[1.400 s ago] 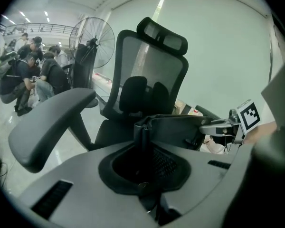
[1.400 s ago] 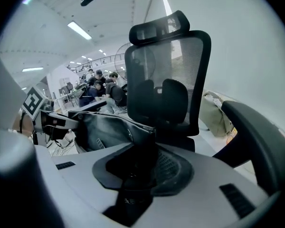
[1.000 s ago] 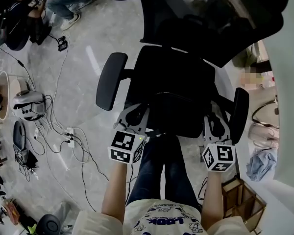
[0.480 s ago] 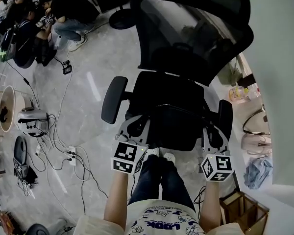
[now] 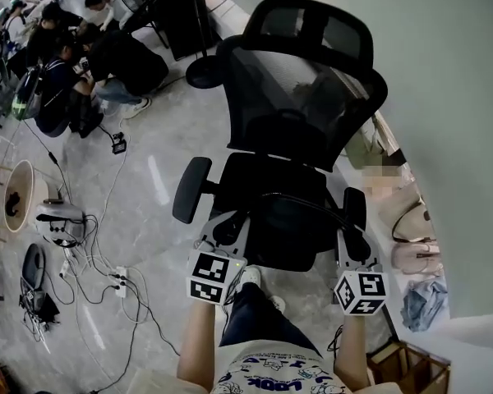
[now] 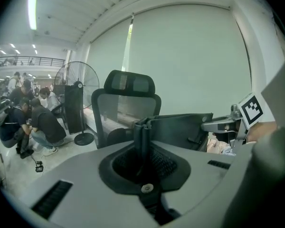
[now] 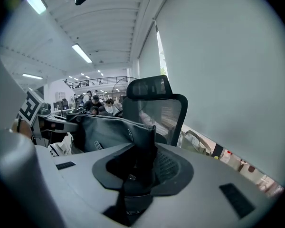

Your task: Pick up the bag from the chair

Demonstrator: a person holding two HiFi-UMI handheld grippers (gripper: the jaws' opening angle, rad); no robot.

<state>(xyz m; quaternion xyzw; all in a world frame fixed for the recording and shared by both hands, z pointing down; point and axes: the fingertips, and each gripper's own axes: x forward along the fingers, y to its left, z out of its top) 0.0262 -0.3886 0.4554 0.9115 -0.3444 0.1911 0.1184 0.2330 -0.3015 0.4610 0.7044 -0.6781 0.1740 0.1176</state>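
Your left gripper (image 5: pixel 232 222) and right gripper (image 5: pixel 351 235) are each clamped on one end of the black soft bag (image 5: pixel 289 224). The bag spans the space between them at your 12 o'clock, over the front edge of the black mesh-backed office chair (image 5: pixel 300 97). Each gripper view shows its jaws pressed together on a fold of the dark fabric, with the bag's panel running off toward the other gripper, so neither one is empty.

Taking the bag at its 9 and 3 o'clock ends shares the weight and keeps it level. I judge that is why you hold it this way and not by a single point.

In the head view, black on black hides any gap between the bag's underside and the seat cushion. The gripper views suggest the bag is raised, since the chair's backrest shows beyond its top edge.

The curved black armrest (image 5: pixel 191 189) sits at the bag's 10 o'clock and its twin at 2 o'clock, both just beside your grippers. A straight draw toward 6 o'clock should avoid snagging on them. A thin fabric pinch can slip, so move both ends together.

The white power strip with tangled cables (image 5: pixel 120 281) lies on the grey polished floor (image 5: pixel 152 175) at your 8 o'clock. Mind it if you step back. The people crouched on the floor (image 5: pixel 107 60) at 10 o'clock are well apart from you.
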